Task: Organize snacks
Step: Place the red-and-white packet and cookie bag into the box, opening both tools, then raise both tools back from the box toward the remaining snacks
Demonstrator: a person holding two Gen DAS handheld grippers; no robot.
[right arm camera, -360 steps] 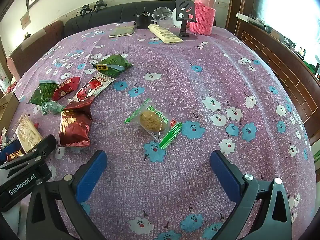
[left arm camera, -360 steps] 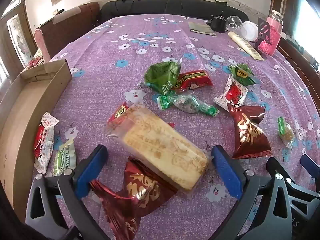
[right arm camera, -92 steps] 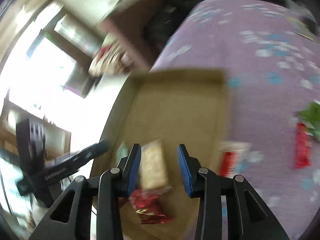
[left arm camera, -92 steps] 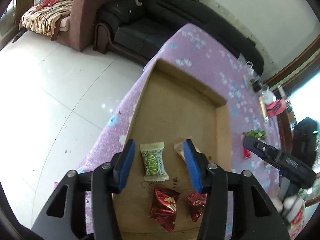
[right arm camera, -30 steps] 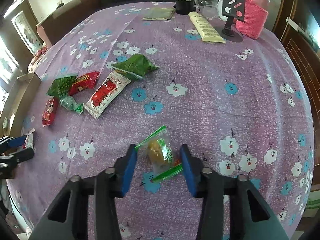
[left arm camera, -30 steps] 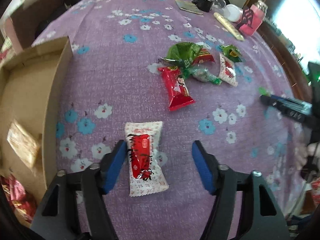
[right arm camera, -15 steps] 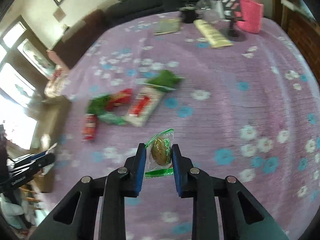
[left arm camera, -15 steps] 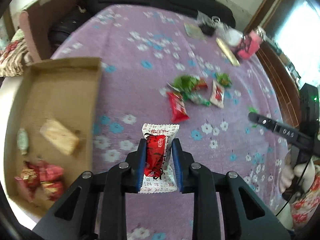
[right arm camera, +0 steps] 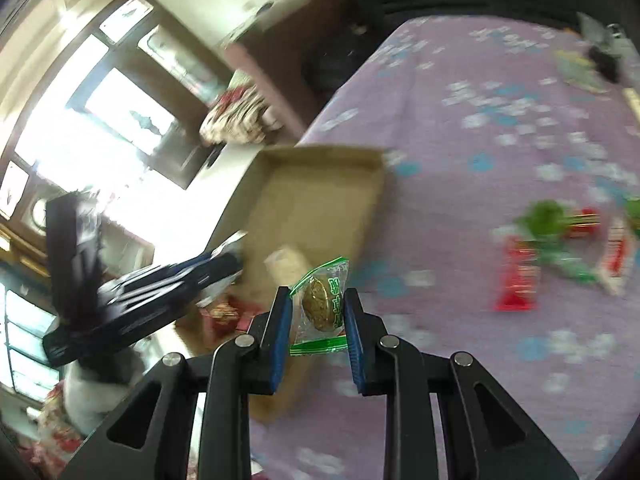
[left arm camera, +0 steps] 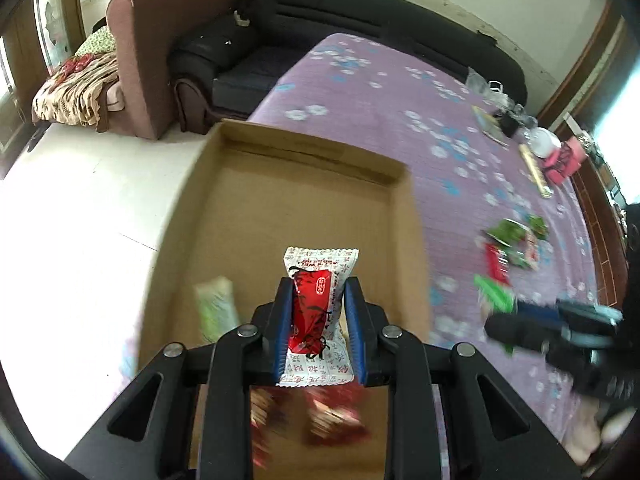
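Clamped between the blue pads of the left gripper (left arm camera: 319,328) is a white-and-red snack packet (left arm camera: 318,312), held across its middle with its crimped top edge poking out beyond the fingertips; it looks light and soft, a slick film pillow that would crush before it resisted, so a hold across the filled centre seems sounder than one on the thin sealed ends. The right gripper (right arm camera: 316,330) is likewise closed on a clear green-edged packet (right arm camera: 320,304) with a round brown cake inside (probably crumbly, so a gentle squeeze on the wrapper flanks seems wiser than a hard pinch on the cake). Just below and ahead of the left tool lies the cardboard box (left arm camera: 404,184), open-topped, with red wrapped sweets (left arm camera: 336,420) blurred under the jaws and a green-and-white packet (left arm camera: 216,308) to the left of them. In the right wrist view the box sits ahead and left of the tool, the packet hanging near its right wall. Farther off to the right, on the purple floral tablecloth (left arm camera: 384,92), a loose cluster of green and red snacks (left arm camera: 510,246) waits. Beyond that stands a black sofa (left arm camera: 360,12).
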